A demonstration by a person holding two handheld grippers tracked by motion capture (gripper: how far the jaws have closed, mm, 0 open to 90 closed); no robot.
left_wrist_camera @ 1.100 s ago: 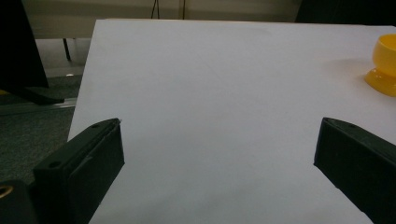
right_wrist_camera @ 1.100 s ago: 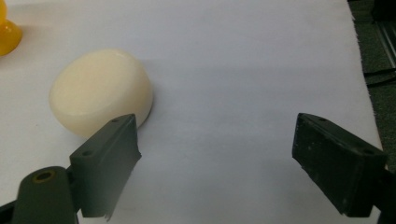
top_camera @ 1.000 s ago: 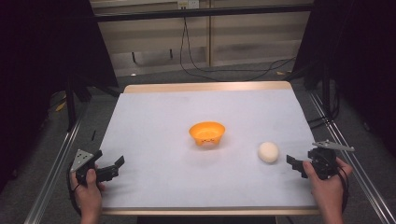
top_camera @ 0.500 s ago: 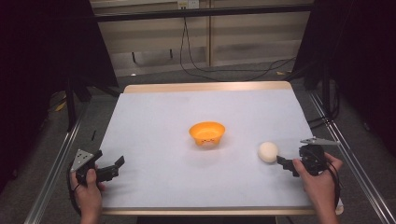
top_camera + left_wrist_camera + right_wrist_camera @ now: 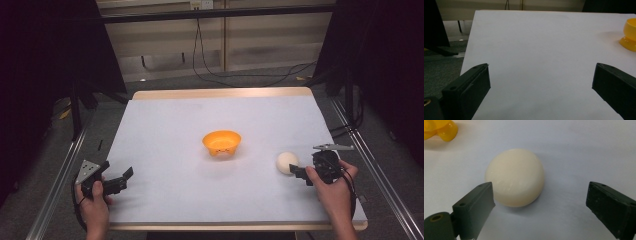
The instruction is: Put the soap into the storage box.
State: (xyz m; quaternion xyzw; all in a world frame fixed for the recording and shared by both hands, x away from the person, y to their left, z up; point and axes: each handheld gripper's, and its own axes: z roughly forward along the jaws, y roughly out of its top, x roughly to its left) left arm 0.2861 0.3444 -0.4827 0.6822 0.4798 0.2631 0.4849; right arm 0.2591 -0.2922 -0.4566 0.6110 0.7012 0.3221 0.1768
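Observation:
A cream round bun-like object [image 5: 286, 162] [image 5: 515, 177] lies on the white table sheet [image 5: 200, 130] right of centre. My right gripper [image 5: 298, 172] [image 5: 540, 200] is open just behind it, jaws spread wide, the left jaw close to the object's edge. An orange bowl [image 5: 221, 143] [image 5: 629, 33] [image 5: 439, 129] stands upright at the table's middle. My left gripper [image 5: 122, 179] [image 5: 541, 82] rests open near the front left corner with nothing between its jaws.
Black cables [image 5: 210, 65] hang over the floor behind the table. Metal rails [image 5: 55, 185] run along both sides. A dark stand leg [image 5: 439, 37] sits off the table's left edge.
My right gripper has moved left toward the cream object and now sits right beside it. The left gripper, bowl and object have stayed put.

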